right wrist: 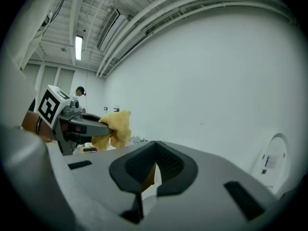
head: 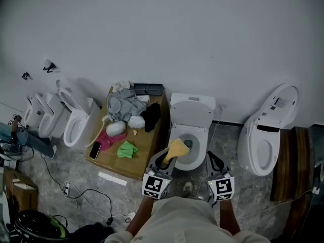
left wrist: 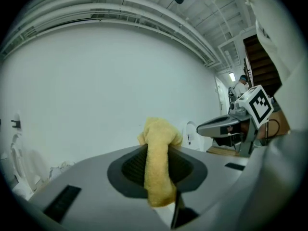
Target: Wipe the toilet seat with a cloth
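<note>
A white ceramic toilet (head: 191, 116) stands against the pale wall, its white oval toilet seat (head: 203, 147) ringing the bowl. A low wooden bench (head: 135, 167) heaped with clothes sits just beside the toilet's left side. The crumpled yellow terry cloth (head: 177, 148) hangs over the seat's front-left edge, and I cannot tell whether it touches. The left gripper (head: 169, 157) has its jaws pinched on the cloth's middle, with a loose bunch sticking out past the tips. The right gripper (head: 214, 162) hovers by the seat's front-right edge, jaws pressed together on nothing. The cloth looks light, soft and floppy. A firm mid-fold pinch that leaves a broad pad free should suit wiping the slick, hard seat.
</note>
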Action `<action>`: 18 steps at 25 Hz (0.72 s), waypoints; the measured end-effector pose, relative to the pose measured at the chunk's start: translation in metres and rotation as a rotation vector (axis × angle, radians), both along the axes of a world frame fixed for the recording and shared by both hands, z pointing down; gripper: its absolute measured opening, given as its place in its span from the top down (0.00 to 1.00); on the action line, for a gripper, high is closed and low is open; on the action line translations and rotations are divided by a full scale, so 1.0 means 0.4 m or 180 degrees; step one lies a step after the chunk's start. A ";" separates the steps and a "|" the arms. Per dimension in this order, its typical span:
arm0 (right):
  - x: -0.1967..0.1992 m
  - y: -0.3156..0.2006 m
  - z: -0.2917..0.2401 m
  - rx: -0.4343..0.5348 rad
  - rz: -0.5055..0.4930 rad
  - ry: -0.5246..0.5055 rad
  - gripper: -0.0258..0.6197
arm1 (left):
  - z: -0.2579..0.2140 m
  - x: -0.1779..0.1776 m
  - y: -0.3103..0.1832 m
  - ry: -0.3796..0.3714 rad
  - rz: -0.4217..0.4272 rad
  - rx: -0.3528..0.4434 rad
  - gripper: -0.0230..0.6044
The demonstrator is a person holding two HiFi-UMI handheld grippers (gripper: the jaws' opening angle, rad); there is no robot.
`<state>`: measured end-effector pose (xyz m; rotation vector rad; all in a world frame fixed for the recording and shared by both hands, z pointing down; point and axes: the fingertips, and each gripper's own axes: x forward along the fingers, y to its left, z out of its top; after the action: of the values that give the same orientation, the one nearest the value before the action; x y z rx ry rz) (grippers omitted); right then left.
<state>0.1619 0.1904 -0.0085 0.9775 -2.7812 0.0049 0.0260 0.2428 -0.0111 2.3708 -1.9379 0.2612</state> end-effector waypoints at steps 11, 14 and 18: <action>-0.072 -0.140 0.088 -0.0130 -0.0123 0.0098 0.95 | 0.104 -0.089 -0.141 -0.0016 -0.0058 -0.0206 0.80; -0.098 -0.152 0.133 -0.0222 -0.0126 0.0159 0.95 | 0.161 -0.120 -0.162 0.0054 -0.0025 -0.0311 0.80; -0.136 -0.189 0.200 -0.0329 -0.0047 0.0272 0.95 | 0.245 -0.170 -0.214 0.0107 0.0055 -0.0434 0.80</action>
<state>0.1074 0.1148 0.0714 0.9103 -2.6811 0.1011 -0.0419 0.1572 0.0871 2.2917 -1.8237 0.3406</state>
